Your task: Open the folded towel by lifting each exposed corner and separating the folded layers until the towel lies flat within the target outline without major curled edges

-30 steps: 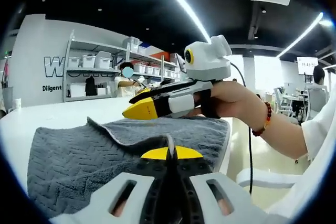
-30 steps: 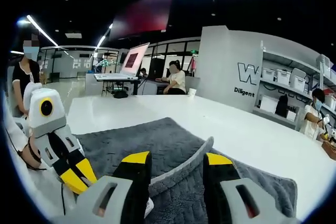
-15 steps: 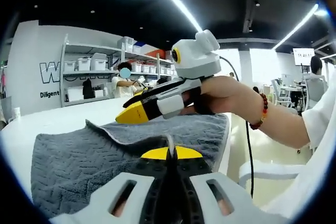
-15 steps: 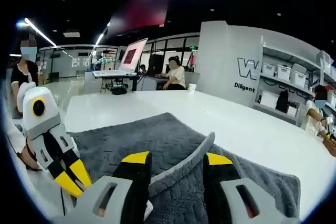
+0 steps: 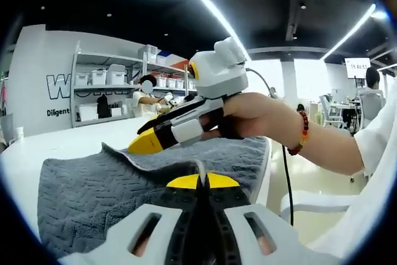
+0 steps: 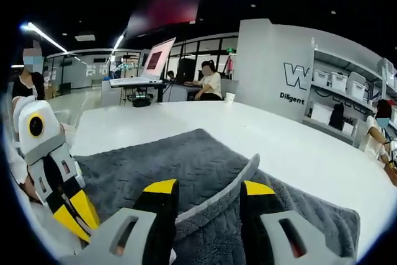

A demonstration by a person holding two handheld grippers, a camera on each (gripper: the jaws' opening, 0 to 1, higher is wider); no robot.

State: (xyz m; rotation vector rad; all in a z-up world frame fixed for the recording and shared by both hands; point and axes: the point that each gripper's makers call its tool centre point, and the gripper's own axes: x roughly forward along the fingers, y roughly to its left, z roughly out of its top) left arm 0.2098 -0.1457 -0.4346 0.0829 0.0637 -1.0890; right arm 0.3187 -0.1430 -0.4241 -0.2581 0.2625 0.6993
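Observation:
A dark grey towel lies on the white table. My left gripper is shut on a pale edge of the towel, which stands up between its yellow tips. Above the towel, a hand holds my right gripper, tilted down to the left. In the right gripper view the towel spreads ahead, and a raised fold edge runs between the wide-apart jaws of my right gripper, which is open. My left gripper shows at the left, low by the towel's near side.
Shelves with white bins stand behind the table. People sit at desks with a screen further back. A paper cup is at the table's far edge. A white chair is beside the table.
In the left gripper view my right gripper has moved left and tipped lower toward the towel. My left gripper keeps its hold on the towel edge.

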